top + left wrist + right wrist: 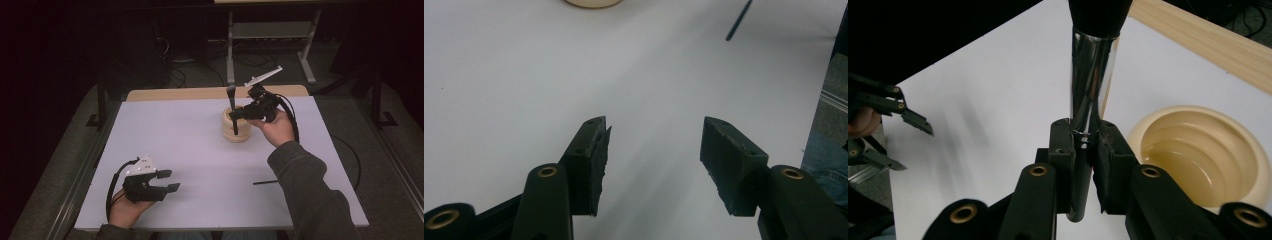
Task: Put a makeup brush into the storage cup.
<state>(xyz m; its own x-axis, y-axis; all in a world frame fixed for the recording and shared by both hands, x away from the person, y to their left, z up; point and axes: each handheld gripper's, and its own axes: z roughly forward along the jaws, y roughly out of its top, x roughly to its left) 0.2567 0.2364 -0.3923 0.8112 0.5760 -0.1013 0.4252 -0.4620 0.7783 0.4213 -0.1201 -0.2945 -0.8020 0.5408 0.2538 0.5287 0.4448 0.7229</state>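
A brush (231,100) with dark bristles on top, a shiny metal collar (1090,80) and a black handle stands upright just above a cream ribbed cup (236,131). My right gripper (236,114) is shut on the handle, its pads (1063,150) clamping it right below the collar. The open mouth of the cup (1198,150) lies to the right of the jaws. My left gripper (172,180) rests near the table's front left corner, jaws apart with nothing between them (654,135). It also appears far off in the right gripper view (910,147).
A thin black stick (265,182) lies on the white table sheet (175,135) near the right forearm; it also lies ahead of the left jaws (738,21). A wooden strip (200,93) runs along the far edge. Beyond are dark floor, cables and a metal stand (270,30).
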